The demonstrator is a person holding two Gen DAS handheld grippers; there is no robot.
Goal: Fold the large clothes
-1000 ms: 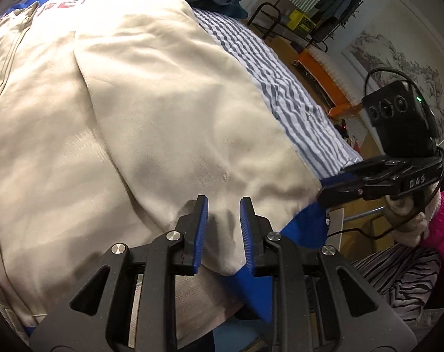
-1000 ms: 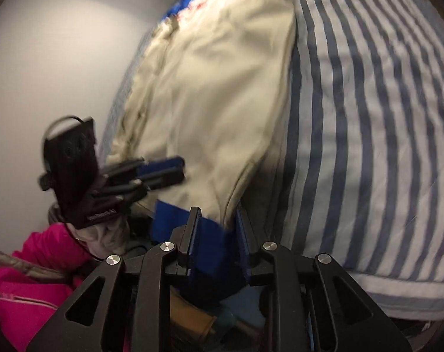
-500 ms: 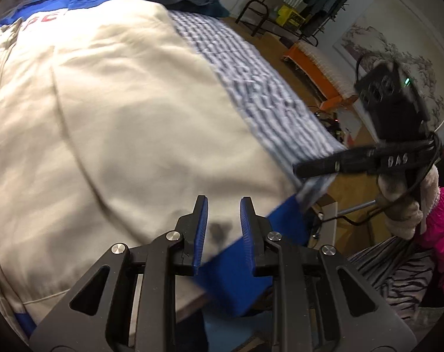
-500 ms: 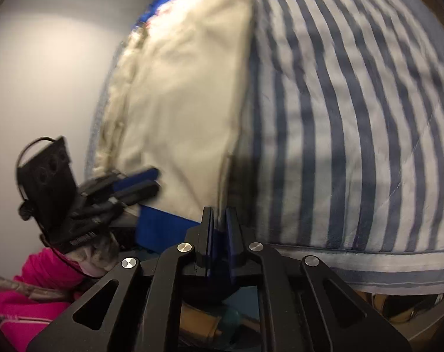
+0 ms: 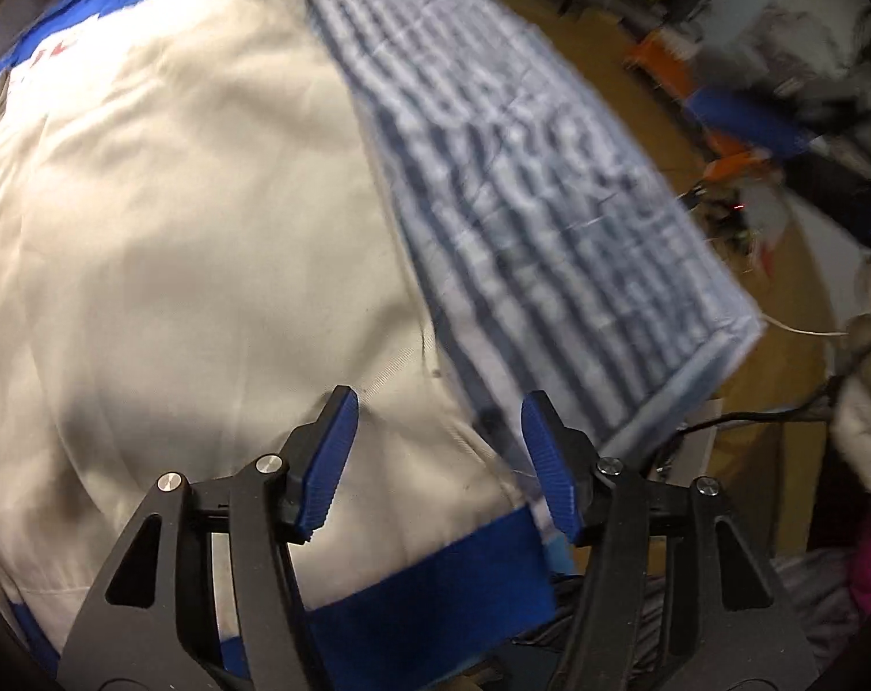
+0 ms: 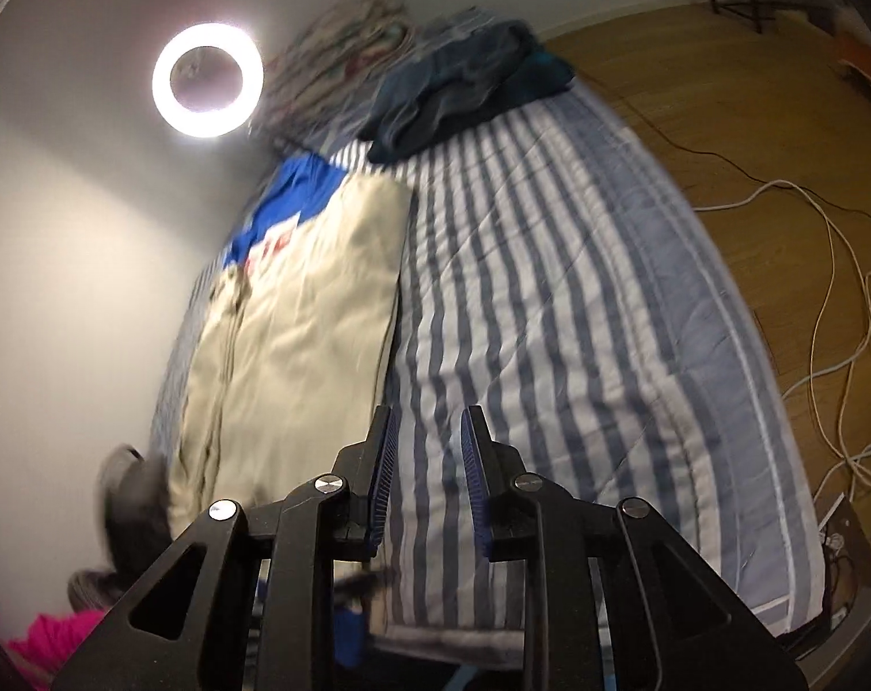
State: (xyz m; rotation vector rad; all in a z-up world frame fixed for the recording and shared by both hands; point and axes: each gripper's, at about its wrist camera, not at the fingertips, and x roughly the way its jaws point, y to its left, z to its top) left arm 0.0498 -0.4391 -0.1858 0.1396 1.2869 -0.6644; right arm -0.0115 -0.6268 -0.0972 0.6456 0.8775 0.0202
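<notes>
Our left gripper (image 5: 438, 449) hangs spread wide, empty, over the blue hem of the cream zip-front jacket (image 5: 176, 230). Our right gripper (image 6: 426, 472) is parted, empty, just beside the jacket's edge. The jacket lies flat on the blue-and-white striped bedspread (image 6: 579, 316), a dark crumpled garment (image 6: 464, 86) beyond it.

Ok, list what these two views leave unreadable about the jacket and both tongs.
- Red lettering on the cream jacket: left wrist view, motion-blurred.
- Jacket's blue hem: left wrist view, partly hidden behind the open left tongs.
- Right tongs: left wrist view, a blue smear only.
- Jacket's near end: right wrist view, hidden behind the open right tongs.
</notes>
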